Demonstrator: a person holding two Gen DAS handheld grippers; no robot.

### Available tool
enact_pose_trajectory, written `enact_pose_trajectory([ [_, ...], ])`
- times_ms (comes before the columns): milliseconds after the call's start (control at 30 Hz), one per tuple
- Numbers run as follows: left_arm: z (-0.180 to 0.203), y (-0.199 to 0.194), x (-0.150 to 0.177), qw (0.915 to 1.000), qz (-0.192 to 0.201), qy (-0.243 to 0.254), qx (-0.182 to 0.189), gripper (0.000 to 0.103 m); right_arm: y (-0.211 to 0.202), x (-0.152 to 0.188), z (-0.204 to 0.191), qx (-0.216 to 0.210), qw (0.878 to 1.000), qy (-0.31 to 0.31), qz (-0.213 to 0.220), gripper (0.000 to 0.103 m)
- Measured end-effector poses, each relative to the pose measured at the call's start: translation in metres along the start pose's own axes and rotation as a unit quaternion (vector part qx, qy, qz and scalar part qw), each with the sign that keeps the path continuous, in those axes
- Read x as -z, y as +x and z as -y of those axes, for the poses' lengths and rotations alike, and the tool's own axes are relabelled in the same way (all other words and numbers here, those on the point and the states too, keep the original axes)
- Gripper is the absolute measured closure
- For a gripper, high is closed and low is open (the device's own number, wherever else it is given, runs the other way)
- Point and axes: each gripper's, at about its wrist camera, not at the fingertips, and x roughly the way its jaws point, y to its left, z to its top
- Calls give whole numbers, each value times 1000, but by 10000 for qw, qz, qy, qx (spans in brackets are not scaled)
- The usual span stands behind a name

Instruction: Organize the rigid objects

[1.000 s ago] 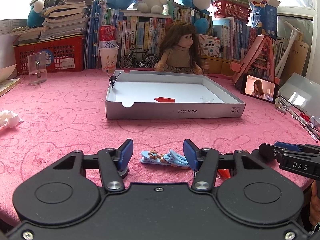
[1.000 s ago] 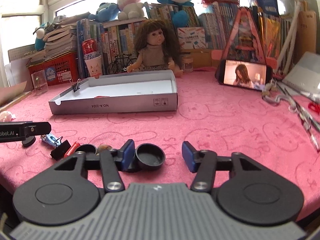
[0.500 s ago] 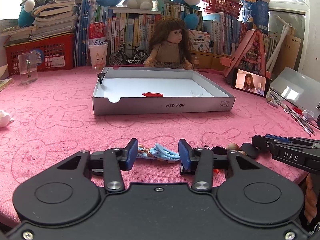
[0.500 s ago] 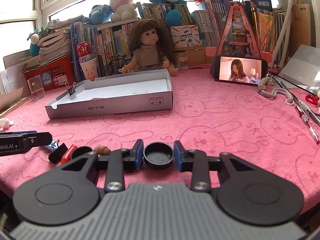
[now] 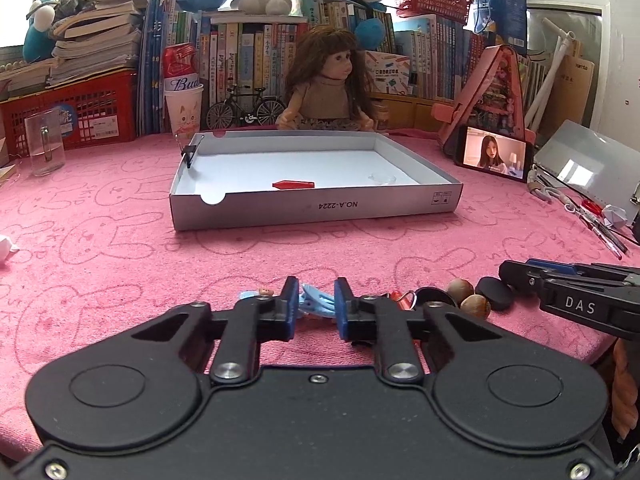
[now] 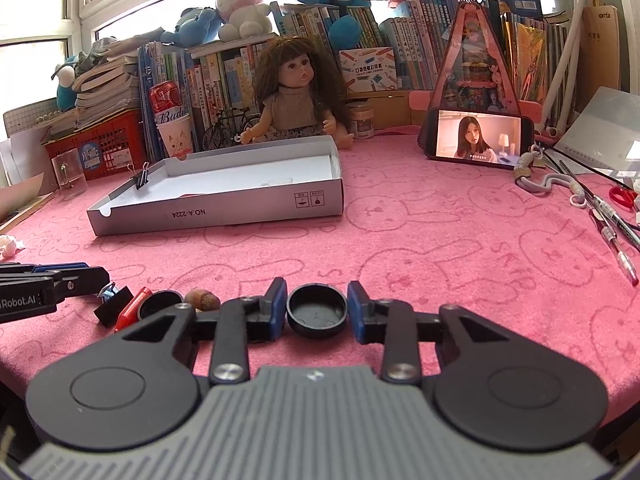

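Left gripper (image 5: 316, 308) low at near edge of pink cloth (image 5: 120, 248), blue pads closed in on both sides of light blue hair clip (image 5: 318, 303); clip pinched between them, still lying on cloth. Small beaded bit of clip (image 5: 264, 292) poking out left of left pad.

Right gripper (image 6: 317, 306) also low on cloth, pads pressed against both sides of black round cap (image 6: 317, 311), open side up; clamped on it. Cap resting on cloth.

Loose pile between the two grippers: two brown nuts (image 5: 468, 298), second black cap (image 5: 436, 298), flat black disc (image 5: 496, 298), red piece (image 6: 130, 308), black binder clip (image 6: 114, 302). From right wrist view, only one nut (image 6: 202, 300) visible, just left of right gripper's left finger.

White shallow box (image 5: 312, 212) farther back at centre of cloth, well apart from both grippers. Inside: red pointed piece (image 5: 293, 185) near front wall, clear small item (image 5: 382, 178) toward right, hard to identify. Black binder clip (image 5: 188, 152) clipped on box's left wall.

Behind box: doll (image 5: 324, 84), toy bicycle (image 5: 240, 110), paper cup (image 5: 184, 108) with red can (image 5: 180, 66) in it, red basket (image 5: 76, 114), rows of books (image 5: 248, 60). Clear mug (image 5: 44, 146) at left. Phone (image 5: 496, 153) propped at right, screen lit. Pens (image 6: 612, 232) and scissors (image 6: 622, 196) along right edge.
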Motion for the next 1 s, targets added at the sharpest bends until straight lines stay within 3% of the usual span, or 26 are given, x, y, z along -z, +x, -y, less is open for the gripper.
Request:
enact_pose_trajectory([
  [67,-2,0,-1,10000,18,-24,-41,94,0,0,0,1,10000,4,0,65],
  [333,-12,3,-5,9992,6,-43,-390,95,0,0,0,2,10000,0,0,63],
  [533,-9,2,-4,9998,-61,172,40,89,0,0,0,2,10000,-1,-2,61],
  [667,-3,5,-1,9996,-142,258,27,87,0,0,0,-3,10000,0,-3,61],
  [700,-2,5,-1,9995,-136,280,20,86,0,0,0,-2,10000,-1,-3,61],
  [767,-2,5,-1,9994,-89,338,-49,69,0,0,0,0,10000,1,-3,61],
  [833,-2,6,-2,9989,-36,452,-92,62,0,0,0,1,10000,-2,-2,61],
  [1000,1,19,-1,9960,-125,884,-90,60,0,0,0,2,10000,-7,-4,61],
])
